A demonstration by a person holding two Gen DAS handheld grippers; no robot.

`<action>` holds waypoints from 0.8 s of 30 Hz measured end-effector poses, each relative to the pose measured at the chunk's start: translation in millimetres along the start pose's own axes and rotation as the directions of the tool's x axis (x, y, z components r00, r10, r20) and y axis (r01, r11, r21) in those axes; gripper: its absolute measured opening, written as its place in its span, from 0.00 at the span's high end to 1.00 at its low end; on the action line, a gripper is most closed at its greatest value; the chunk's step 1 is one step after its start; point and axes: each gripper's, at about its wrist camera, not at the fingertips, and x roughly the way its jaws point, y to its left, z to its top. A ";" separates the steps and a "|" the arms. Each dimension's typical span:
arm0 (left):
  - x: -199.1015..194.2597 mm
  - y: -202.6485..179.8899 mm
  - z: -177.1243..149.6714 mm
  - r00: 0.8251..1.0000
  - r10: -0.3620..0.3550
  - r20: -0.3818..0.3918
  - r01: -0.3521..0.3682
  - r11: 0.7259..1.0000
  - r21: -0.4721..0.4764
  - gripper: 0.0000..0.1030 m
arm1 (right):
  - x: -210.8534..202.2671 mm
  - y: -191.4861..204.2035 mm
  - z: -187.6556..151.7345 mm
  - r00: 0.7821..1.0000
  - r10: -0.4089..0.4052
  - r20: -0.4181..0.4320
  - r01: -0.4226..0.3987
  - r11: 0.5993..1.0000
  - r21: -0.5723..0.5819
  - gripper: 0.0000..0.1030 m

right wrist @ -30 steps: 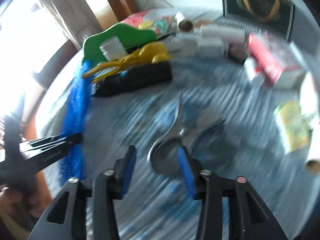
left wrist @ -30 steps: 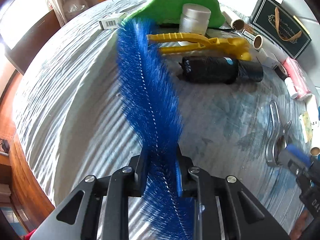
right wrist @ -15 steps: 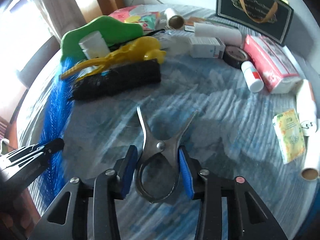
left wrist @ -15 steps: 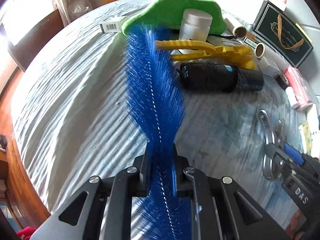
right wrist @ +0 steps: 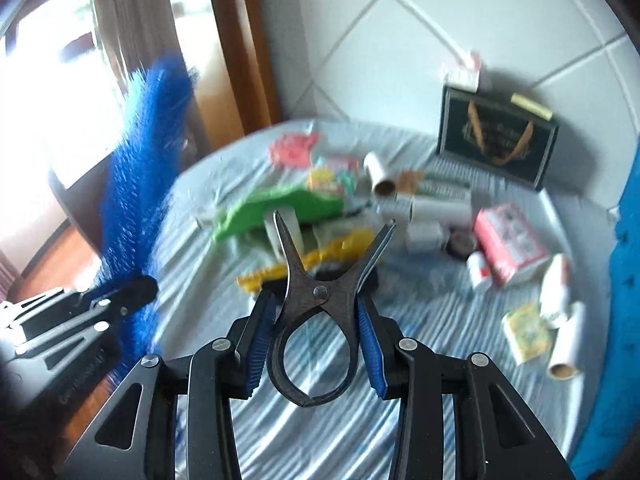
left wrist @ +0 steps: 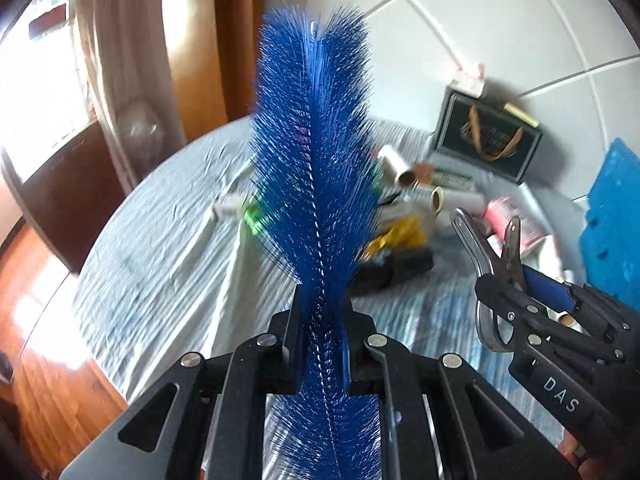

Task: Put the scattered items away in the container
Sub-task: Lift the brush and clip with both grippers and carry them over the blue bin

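Note:
A long blue bristle brush stands up out of my left gripper, which is shut on its twisted wire stem, well above the round cloth-covered table. My right gripper is shut on the looped handles of a metal clamp, also held in the air, its tips spread apart. The clamp and right gripper show at the right of the left wrist view. The brush and left gripper show at the left of the right wrist view. A blue container stands at the far right.
On the table lie a green foam piece, yellow tongs, a black roll, cardboard tubes, a pink pack, small bottles and a yellow packet. A dark gift bag leans on the tiled wall.
Both grippers have risen off the table, the left with the brush and the right with the clamp. The views now tilt up to the wall and the blue container.

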 end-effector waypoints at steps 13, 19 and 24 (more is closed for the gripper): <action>-94.6 -58.0 69.7 0.946 -0.252 0.206 0.218 0.960 0.175 0.88 | -165.4 -17.7 67.3 0.890 -0.342 0.300 0.319 0.939 0.126 0.61; -163.7 -129.6 106.5 0.870 -0.375 0.320 0.278 0.909 0.310 0.88 | -269.2 -56.9 75.6 0.767 -0.505 0.397 0.459 0.863 0.210 0.61; -236.9 -204.0 140.9 0.787 -0.499 0.362 0.349 0.845 0.406 0.88 | -357.1 -105.9 71.0 0.651 -0.631 0.421 0.563 0.774 0.290 0.61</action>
